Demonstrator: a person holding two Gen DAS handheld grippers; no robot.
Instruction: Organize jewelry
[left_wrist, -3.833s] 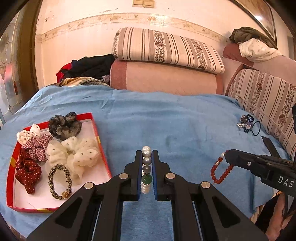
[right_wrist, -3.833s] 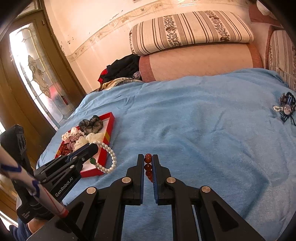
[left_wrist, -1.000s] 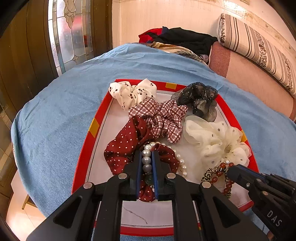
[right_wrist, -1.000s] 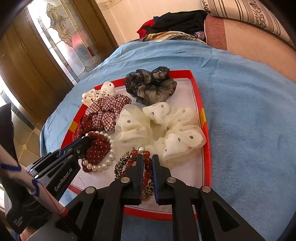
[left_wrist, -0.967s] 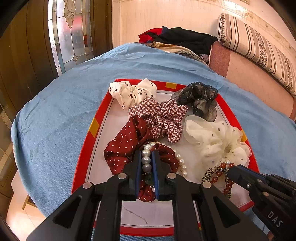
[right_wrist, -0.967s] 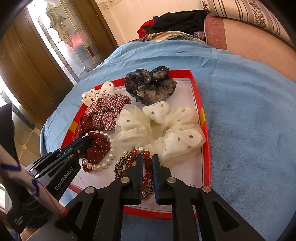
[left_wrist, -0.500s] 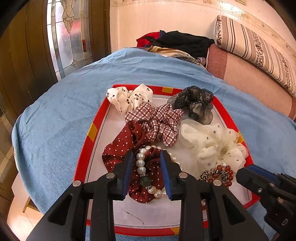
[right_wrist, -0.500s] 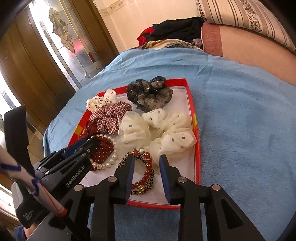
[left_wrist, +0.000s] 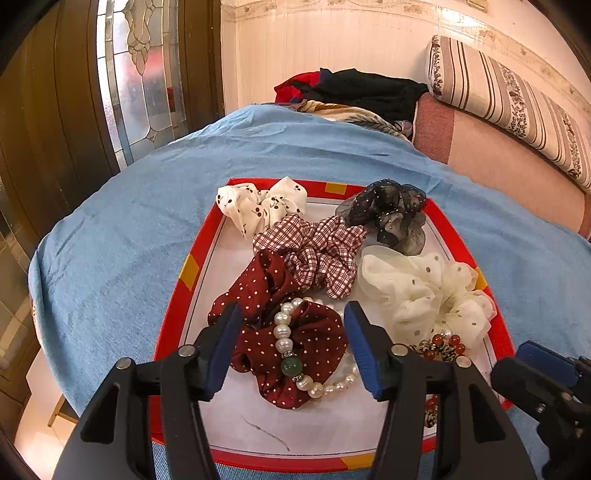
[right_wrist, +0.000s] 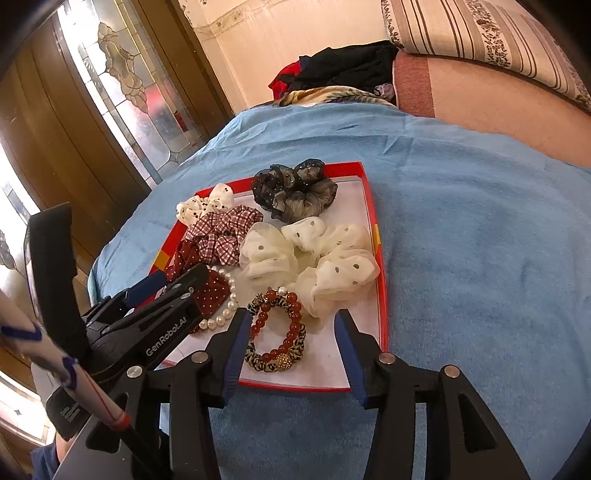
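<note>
**Both bracelets lying in tray, both grippers spread wide**

Tray (left_wrist: 173, 295): shallow square, red rim w/ yellow patches, white floor, sitting on fuzzy blue blanket (left_wrist: 129, 206). It's packed w/ soft stuff:
- white cherry-print scrunchie (left_wrist: 258, 205), far left corner
- plaid scrunchie (left_wrist: 317, 254), mid
- sheer black/grey dotted scrunchie (left_wrist: 388, 214), far right
- cream chiffon dotted scrunchie (left_wrist: 421, 291), puffy, right side
- dark red polka-dot scrunchie (left_wrist: 291, 339), near left

Pearl bracelet (left_wrist: 284, 339): round glossy white beads plus one green bead, draped over the dark red scrunchie, loop trailing onto tray floor. Not touched by any finger.

Red bead bracelet (right_wrist: 284, 332): translucent orange-red beads, lying on a leopard-print hair tie (right_wrist: 258, 360) w/ gold ball, near edge of tray, next to the cream scrunchie.

Left gripper (left_wrist: 291, 347): jaws wide apart, blue pads either side of the pearl bracelet, nothing between them held. Pointing fwd and down over near left of tray.

Right gripper (right_wrist: 290, 345): jaws wide apart too, straddling the red bead bracelet w/o contact. Sits just beside left gripper, to its right, tilted down at tray's near edge.

Bkgd: striped bolster (left_wrist: 509, 99), pile of dark clothes (left_wrist: 354, 92), stained-glass door panel (left_wrist: 136, 74).
</note>
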